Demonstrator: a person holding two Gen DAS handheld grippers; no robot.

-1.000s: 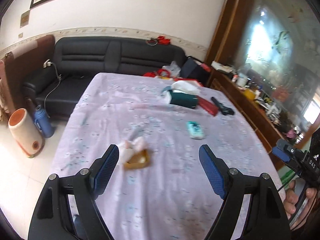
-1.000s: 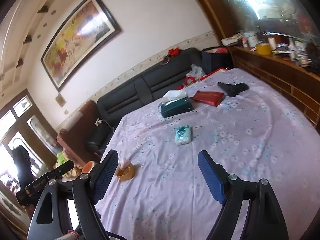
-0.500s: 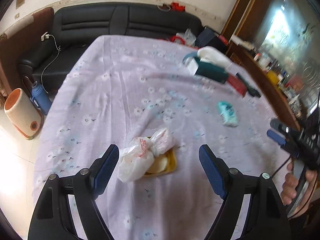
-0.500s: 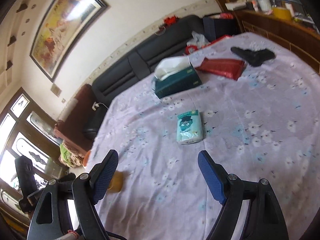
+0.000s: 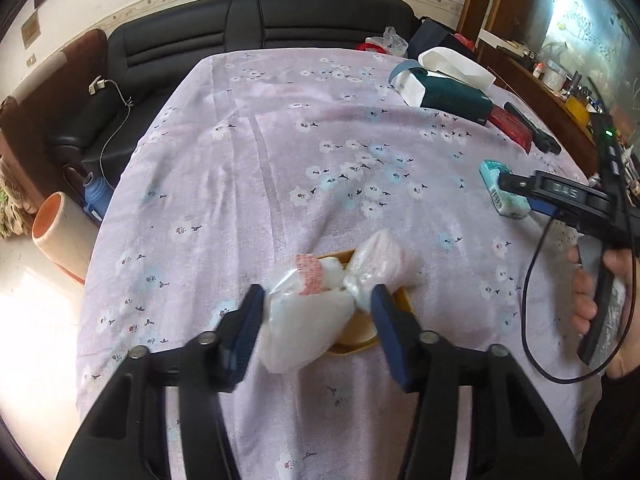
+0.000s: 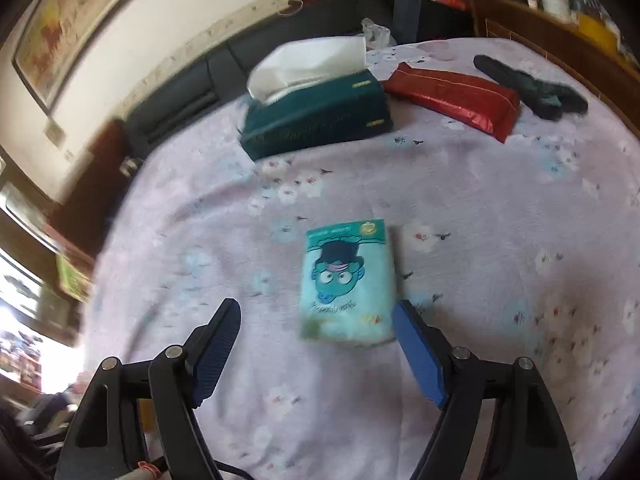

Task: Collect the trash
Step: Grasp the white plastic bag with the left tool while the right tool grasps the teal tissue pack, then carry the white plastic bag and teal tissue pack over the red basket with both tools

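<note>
A crumpled white plastic bag [image 5: 316, 312] lies on a small yellow dish [image 5: 360, 336] on the lilac flowered tablecloth [image 5: 280, 160]. My left gripper [image 5: 318, 328] is partly closed, its blue pads on either side of the bag; whether they press it I cannot tell. A teal tissue pack with a cartoon face [image 6: 346, 284] lies flat on the cloth. My right gripper [image 6: 316, 354] is open just in front of it, its right pad beside the pack's near corner. The pack also shows in the left wrist view [image 5: 502, 194], with the right gripper's body [image 5: 568, 200] above it.
A dark green tissue box [image 6: 316, 116], a red pouch [image 6: 456, 98] and a black object [image 6: 532, 86] lie at the table's far side. A black sofa [image 5: 240, 28] stands behind. An orange-and-cream bin [image 5: 60, 236] and a blue bottle [image 5: 96, 196] are on the floor at left.
My left gripper has moved down onto the bag and its jaws have narrowed around it. My right gripper has moved forward and down to the teal pack, staying open.
</note>
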